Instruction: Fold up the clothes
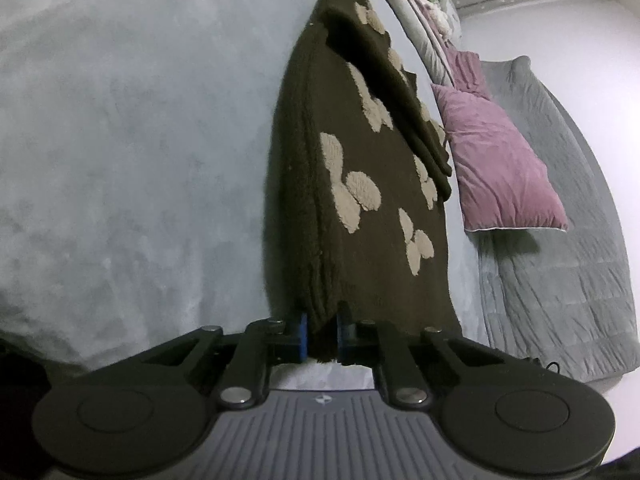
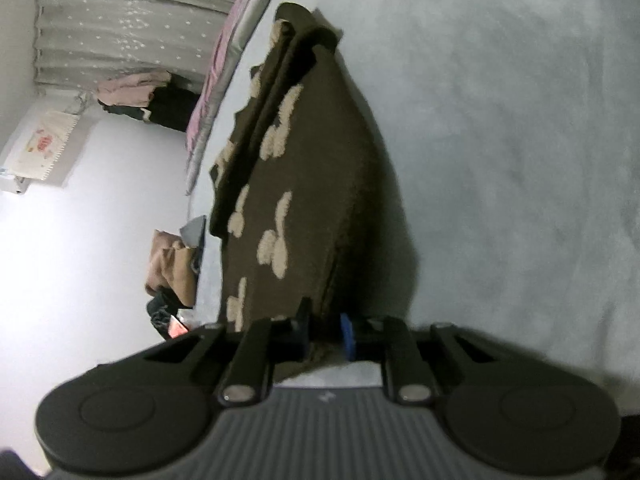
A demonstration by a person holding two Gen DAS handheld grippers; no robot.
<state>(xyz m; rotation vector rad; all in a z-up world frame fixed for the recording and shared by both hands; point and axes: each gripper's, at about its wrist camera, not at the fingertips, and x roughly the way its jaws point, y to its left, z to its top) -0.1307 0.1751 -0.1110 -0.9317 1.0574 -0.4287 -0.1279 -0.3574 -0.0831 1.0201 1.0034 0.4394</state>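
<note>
A dark brown knitted sweater with beige fluffy patches lies partly folded on a pale grey bed cover, a sleeve laid across its top. My left gripper is shut on the sweater's near edge, with fabric bunched between the blue pads. In the right wrist view the same sweater stretches away from me, and my right gripper is shut on another part of its near edge. The held edge is lifted off the bed cover.
A purple pillow and a grey quilt lie right of the sweater. In the right wrist view, grey curtains, piled clothes and a tan bundle sit beyond the bed's left edge, above a white floor.
</note>
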